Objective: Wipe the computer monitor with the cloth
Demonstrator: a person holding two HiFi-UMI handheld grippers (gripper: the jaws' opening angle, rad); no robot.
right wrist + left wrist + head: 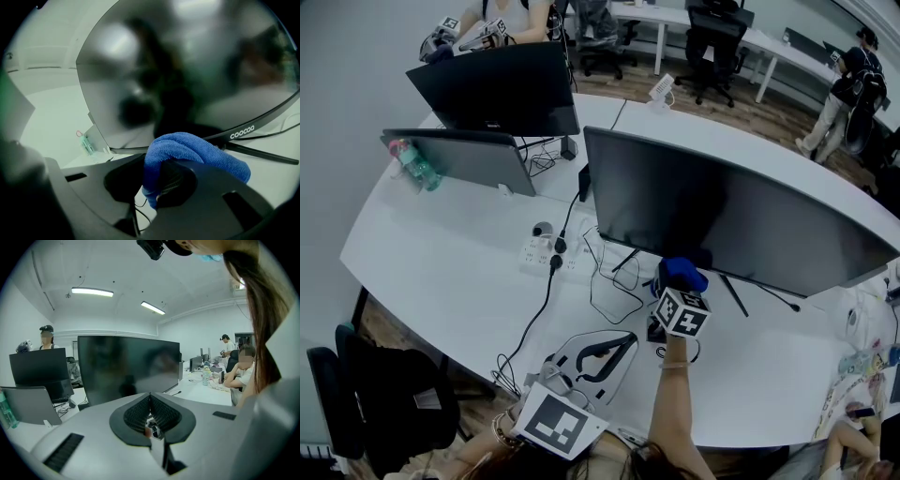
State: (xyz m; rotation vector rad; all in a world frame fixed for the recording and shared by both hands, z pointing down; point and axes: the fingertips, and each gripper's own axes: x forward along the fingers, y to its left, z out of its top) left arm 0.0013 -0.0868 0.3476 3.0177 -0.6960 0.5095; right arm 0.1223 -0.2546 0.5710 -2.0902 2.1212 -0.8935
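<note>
My right gripper [161, 187] clamps the blue cloth [187, 150], up at the monitor's [741, 211] bottom edge, above the bench [450, 262]. My left gripper [151, 416] is closed, empty, well back. Wiping looks barely started; I judge nearly the whole monitor is left.
</note>
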